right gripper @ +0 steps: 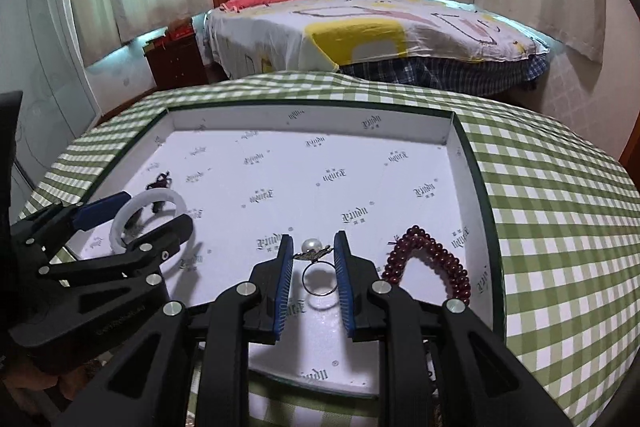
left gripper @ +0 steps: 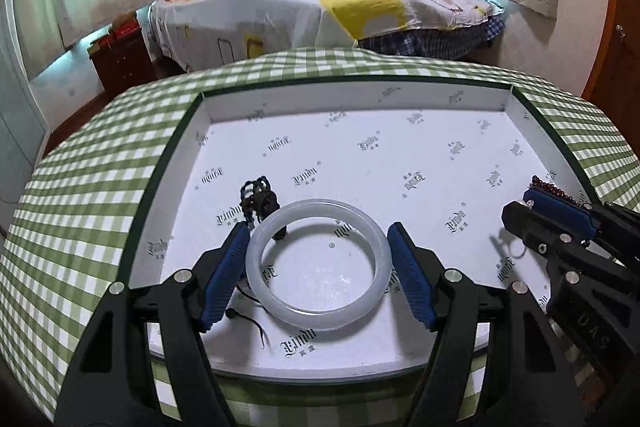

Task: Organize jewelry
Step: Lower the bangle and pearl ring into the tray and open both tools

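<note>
A white jade bangle (left gripper: 318,315) hangs between the blue pads of my left gripper (left gripper: 317,229), which is shut on it just above the white-lined tray (left gripper: 360,99). The right wrist view shows the same bangle (right gripper: 120,227) tilted in the left gripper (right gripper: 156,211). My right gripper (right gripper: 313,238) is shut on a pearl ring (right gripper: 311,246), whose band hangs over its own shadow. A dark red bead bracelet (right gripper: 430,259) lies in the tray (right gripper: 312,115) right of that gripper. A black corded ornament (left gripper: 258,197) lies behind the bangle.
The tray has a dark green rim and sits on a green checked tablecloth (left gripper: 100,167). Beyond the table stand a bed (left gripper: 320,7) with a patterned sheet and a dark wooden nightstand (left gripper: 120,63). My right gripper (left gripper: 528,205) enters the left wrist view at the tray's right side.
</note>
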Tool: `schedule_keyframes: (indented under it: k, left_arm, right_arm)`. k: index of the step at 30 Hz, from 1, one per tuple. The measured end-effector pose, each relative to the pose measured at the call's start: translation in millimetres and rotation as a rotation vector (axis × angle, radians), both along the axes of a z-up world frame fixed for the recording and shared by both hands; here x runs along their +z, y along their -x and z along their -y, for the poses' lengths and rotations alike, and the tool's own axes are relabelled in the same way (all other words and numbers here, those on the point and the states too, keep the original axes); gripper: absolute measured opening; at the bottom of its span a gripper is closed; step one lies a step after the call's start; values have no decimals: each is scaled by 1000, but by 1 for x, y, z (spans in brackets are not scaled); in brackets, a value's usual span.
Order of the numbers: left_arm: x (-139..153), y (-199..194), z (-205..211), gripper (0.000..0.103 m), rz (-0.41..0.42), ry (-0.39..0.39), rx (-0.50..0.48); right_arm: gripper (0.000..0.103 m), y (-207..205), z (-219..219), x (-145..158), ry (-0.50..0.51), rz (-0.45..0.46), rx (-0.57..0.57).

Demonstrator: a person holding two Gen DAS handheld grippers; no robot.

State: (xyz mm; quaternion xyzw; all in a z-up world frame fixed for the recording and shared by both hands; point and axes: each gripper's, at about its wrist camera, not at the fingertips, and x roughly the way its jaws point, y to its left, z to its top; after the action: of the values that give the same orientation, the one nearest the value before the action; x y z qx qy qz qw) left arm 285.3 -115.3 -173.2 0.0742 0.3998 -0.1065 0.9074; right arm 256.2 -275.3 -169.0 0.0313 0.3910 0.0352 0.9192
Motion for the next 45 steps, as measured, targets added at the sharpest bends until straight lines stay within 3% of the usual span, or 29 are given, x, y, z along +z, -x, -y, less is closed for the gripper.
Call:
schedule_keyframes:
  k: [27,29,31,36,45]
  left_arm:
    - [-7,-13,7,70,-56,-33,-28]
    - [-5,-12,7,70,-43,-38,-32]
    - [-1,-11,8,71,-30,-47,-35]
    - [9,-8,2,81,0,-36,-16]
    - [29,4,-5,90,44,-10,-8]
  right_arm:
    - [23,-12,0,-6,12,-63,7]
    - [29,-12,1,-6,10,-60,8]
    - [47,-11,1,-5,11,-56,6]
    - [61,-7,5,0,13,-36,-9]
    - [68,7,7,18,23,13,-23]
